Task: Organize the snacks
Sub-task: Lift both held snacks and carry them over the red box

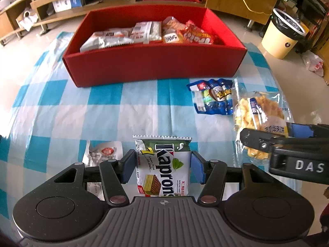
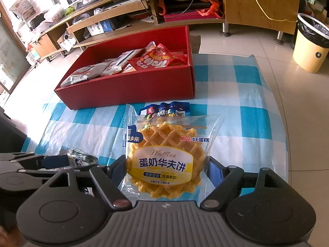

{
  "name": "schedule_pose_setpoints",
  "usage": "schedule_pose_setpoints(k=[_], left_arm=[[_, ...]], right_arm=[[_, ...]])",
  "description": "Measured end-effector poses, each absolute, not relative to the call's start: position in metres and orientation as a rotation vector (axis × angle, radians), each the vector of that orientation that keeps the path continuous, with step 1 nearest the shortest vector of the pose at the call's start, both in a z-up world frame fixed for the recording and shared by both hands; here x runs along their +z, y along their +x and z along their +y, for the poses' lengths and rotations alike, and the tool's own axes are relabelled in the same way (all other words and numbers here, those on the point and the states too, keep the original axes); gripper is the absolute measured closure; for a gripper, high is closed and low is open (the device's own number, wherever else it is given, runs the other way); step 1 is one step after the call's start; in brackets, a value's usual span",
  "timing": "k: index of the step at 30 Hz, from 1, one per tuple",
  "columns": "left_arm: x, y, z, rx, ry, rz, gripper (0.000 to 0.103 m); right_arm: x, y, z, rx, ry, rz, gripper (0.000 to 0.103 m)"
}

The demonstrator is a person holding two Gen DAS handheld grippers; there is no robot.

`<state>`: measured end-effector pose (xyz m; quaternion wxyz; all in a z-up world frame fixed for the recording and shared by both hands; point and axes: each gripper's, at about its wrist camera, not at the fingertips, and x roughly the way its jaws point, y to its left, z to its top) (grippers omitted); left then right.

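Note:
A red box [image 1: 156, 63] holding several snack packs stands at the far side of the blue-checked cloth; it also shows in the right wrist view [image 2: 131, 88]. My left gripper [image 1: 163, 164] has its pads against both sides of a green-and-white Kaprons wafer pack [image 1: 164, 166]. My right gripper [image 2: 164, 175] is closed around a clear-wrapped waffle pack [image 2: 164, 156], which also shows in the left wrist view [image 1: 259, 119] with the right gripper's fingers [image 1: 259, 142] on it. A blue snack pack [image 1: 211, 96] lies just past the waffle.
A small white-and-red packet [image 1: 102, 152] lies left of the wafer pack. A yellow waste bin [image 1: 281, 35] stands on the floor at the far right. Wooden shelves [image 1: 61, 6] run behind the table. The table edge curves near on the right.

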<state>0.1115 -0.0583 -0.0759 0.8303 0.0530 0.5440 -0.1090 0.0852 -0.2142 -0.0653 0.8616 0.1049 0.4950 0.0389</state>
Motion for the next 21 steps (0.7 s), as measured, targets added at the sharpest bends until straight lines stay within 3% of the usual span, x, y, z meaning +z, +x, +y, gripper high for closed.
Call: schedule_pose_setpoints(k=[21], left_arm=[[-0.054,0.120,-0.054,-0.224,0.069,1.094,0.039]], right_arm=[[-0.050,0.094,-0.213,0.087,0.233,0.989,0.027]])
